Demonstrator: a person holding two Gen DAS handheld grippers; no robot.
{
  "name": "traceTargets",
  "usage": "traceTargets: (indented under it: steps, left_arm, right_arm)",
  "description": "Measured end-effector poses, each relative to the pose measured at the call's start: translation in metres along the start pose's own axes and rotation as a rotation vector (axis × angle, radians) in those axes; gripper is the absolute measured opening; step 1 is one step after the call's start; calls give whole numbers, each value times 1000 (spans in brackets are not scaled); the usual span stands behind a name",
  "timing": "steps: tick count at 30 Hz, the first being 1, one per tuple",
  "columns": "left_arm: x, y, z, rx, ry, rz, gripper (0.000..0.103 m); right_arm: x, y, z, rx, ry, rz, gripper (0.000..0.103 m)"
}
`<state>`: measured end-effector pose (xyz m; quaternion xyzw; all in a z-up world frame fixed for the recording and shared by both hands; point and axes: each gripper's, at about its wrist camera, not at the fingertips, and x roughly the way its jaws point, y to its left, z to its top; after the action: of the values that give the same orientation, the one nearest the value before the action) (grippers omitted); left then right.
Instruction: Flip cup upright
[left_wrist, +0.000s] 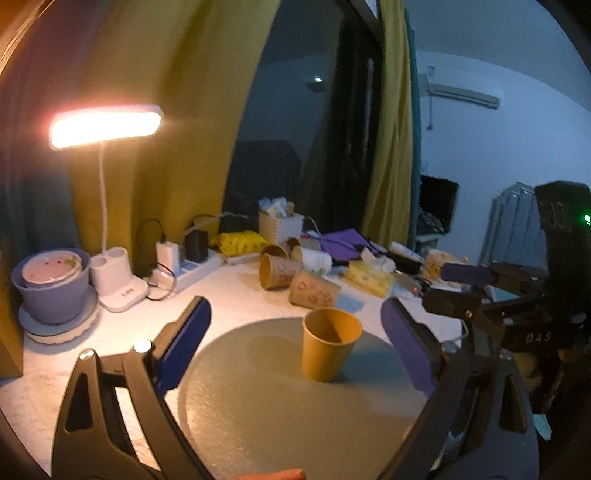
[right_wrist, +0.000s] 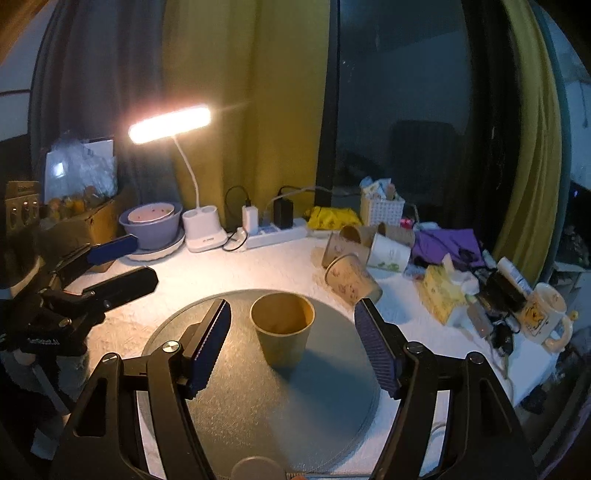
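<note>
A plain brown paper cup (left_wrist: 330, 344) stands upright, mouth up, on a round grey mat (left_wrist: 277, 406). It shows in the right wrist view (right_wrist: 282, 330) on the same mat (right_wrist: 295, 424). My left gripper (left_wrist: 295, 332) is open, its blue-padded fingers wide to either side of the cup and not touching it. My right gripper (right_wrist: 293, 336) is open too, with the cup between and just beyond its fingers, untouched. Each gripper appears in the other's view, the right one (left_wrist: 465, 288) and the left one (right_wrist: 122, 262), both open.
Several printed paper cups (right_wrist: 351, 277) lie on their sides behind the mat. A lit desk lamp (right_wrist: 201, 229), power strip (right_wrist: 273, 232), purple bowls (right_wrist: 153, 223), tissue box (right_wrist: 443, 291), mug (right_wrist: 545, 314) and white basket (right_wrist: 382, 210) crowd the table's back and right.
</note>
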<state>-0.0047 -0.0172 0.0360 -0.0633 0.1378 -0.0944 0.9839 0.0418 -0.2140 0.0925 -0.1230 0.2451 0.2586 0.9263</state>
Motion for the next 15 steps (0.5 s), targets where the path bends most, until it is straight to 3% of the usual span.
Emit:
traceTargets:
  steps: [7, 15]
  left_arm:
    - [-11, 9, 4, -29, -63, 69, 94]
    - [-11, 16, 2, -40, -58, 141, 94]
  right_arm:
    - [4, 11, 9, -5, -28, -14, 73]
    - [14, 18, 14, -2, -39, -28, 73]
